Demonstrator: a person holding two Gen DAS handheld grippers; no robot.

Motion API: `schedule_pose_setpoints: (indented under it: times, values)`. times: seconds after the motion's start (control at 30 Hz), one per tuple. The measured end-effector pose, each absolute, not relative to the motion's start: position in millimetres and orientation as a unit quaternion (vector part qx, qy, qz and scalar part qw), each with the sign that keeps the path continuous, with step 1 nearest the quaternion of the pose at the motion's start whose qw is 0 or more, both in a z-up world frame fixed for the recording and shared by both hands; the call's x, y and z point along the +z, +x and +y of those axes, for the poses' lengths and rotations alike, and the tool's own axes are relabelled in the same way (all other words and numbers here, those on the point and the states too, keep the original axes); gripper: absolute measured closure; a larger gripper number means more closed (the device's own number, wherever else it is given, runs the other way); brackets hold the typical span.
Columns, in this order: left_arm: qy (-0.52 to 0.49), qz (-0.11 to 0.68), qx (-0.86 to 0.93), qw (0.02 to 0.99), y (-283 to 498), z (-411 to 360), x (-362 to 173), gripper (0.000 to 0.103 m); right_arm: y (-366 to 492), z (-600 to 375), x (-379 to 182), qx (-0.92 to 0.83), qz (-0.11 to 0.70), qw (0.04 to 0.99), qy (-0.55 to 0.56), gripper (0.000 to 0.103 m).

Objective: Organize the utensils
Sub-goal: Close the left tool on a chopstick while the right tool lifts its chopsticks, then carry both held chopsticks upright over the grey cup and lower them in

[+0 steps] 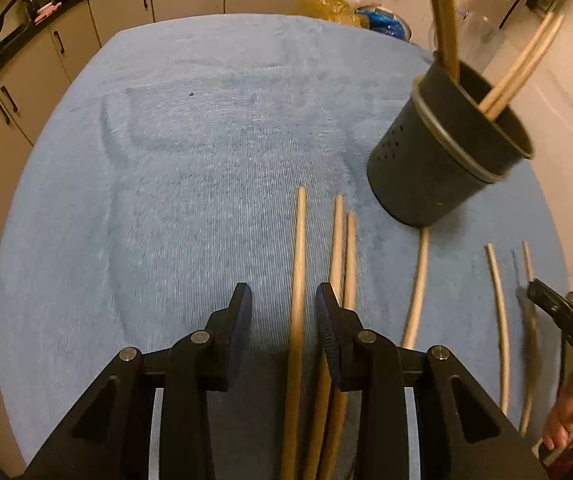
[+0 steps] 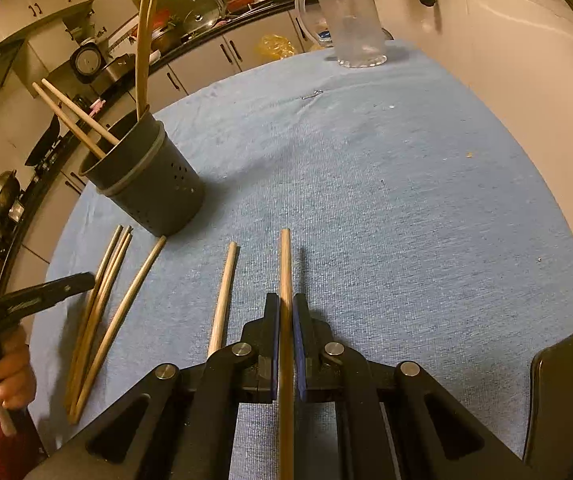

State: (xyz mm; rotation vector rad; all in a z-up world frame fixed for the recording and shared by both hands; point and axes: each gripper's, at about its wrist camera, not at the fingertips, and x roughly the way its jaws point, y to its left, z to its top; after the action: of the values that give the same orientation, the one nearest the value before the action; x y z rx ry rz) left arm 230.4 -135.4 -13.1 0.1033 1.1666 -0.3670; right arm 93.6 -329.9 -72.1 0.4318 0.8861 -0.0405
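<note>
A dark perforated utensil holder stands on the blue cloth with several wooden chopsticks standing in it. My left gripper is open, low over the cloth, with one loose chopstick lying between its fingers and two more under the right finger. My right gripper is shut on a chopstick, held just above the cloth. Another loose chopstick lies to its left, and several more lie beside the left gripper.
The blue cloth covers the round table. A clear glass pitcher stands at the far edge. A yellow bag and blue packet lie beyond. Kitchen cabinets and counter run behind. A dark chair back sits at right.
</note>
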Motion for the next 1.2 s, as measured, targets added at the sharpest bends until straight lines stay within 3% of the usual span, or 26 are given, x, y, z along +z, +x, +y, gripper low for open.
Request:
schedule_pose_setpoints:
  times: [0.13, 0.3, 0.5, 0.7, 0.97, 1.2]
  values:
    - [0.078, 0.544, -0.153, 0.821, 234, -143, -12, 0.077, 92, -332, -73, -0.016, 0.425, 0.880, 0.212, 0.096]
    - [0.097, 0.528, -0.140, 0.832, 219, -140, -10, 0.096, 90, -331, -69, -0.012, 0.422, 0.882, 0.210, 0.096]
    - [0.053, 0.515, -0.154, 0.842, 190, -115, 0, 0.097, 85, -320, -58, 0.002, 0.407, 0.890, 0.207, 0.096]
    - [0.000, 0.461, -0.172, 0.870, 156, -90, 49, 0.097, 74, -304, -36, 0.026, 0.369, 0.906, 0.205, 0.096]
    - [-0.024, 0.398, -0.196, 0.896, 111, -70, 103, 0.097, 52, -290, -3, 0.047, 0.305, 0.929, 0.202, 0.096]
    - [-0.025, 0.373, -0.212, 0.903, 96, -77, 119, 0.097, 38, -288, 13, 0.050, 0.277, 0.938, 0.204, 0.096]
